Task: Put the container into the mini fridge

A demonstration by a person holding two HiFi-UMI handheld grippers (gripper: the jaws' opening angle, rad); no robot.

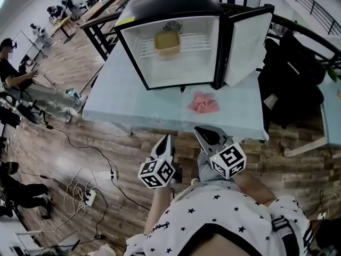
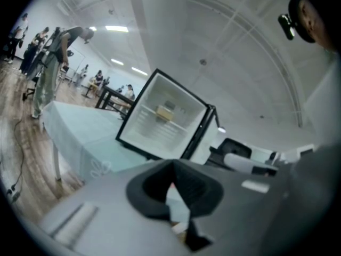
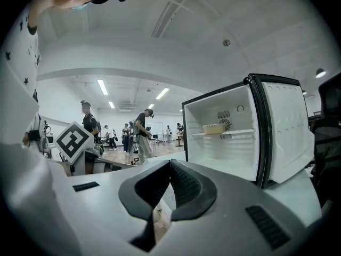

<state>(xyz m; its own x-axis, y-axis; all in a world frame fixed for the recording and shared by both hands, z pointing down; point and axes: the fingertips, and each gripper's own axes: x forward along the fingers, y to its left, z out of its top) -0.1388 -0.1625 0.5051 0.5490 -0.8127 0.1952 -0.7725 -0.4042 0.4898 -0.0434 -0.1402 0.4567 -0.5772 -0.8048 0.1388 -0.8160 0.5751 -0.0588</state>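
Note:
The mini fridge (image 1: 170,7) stands on the pale blue table (image 1: 128,108) with its door (image 1: 248,47) swung open to the right. A yellowish container (image 1: 167,43) sits on the wire shelf inside, also seen in the left gripper view as the container (image 2: 164,112) and in the right gripper view as the container (image 3: 215,128). My left gripper (image 1: 166,138) and right gripper (image 1: 205,132) hang side by side close to my body, short of the table's near edge. Both are shut with nothing between the jaws: left gripper (image 2: 171,177), right gripper (image 3: 169,169).
A crumpled pink cloth (image 1: 203,103) lies on the table in front of the fridge. Black bags (image 1: 290,84) stand right of the table. Cables and a power strip (image 1: 85,193) lie on the wooden floor at left, where a seated person (image 1: 16,79) is.

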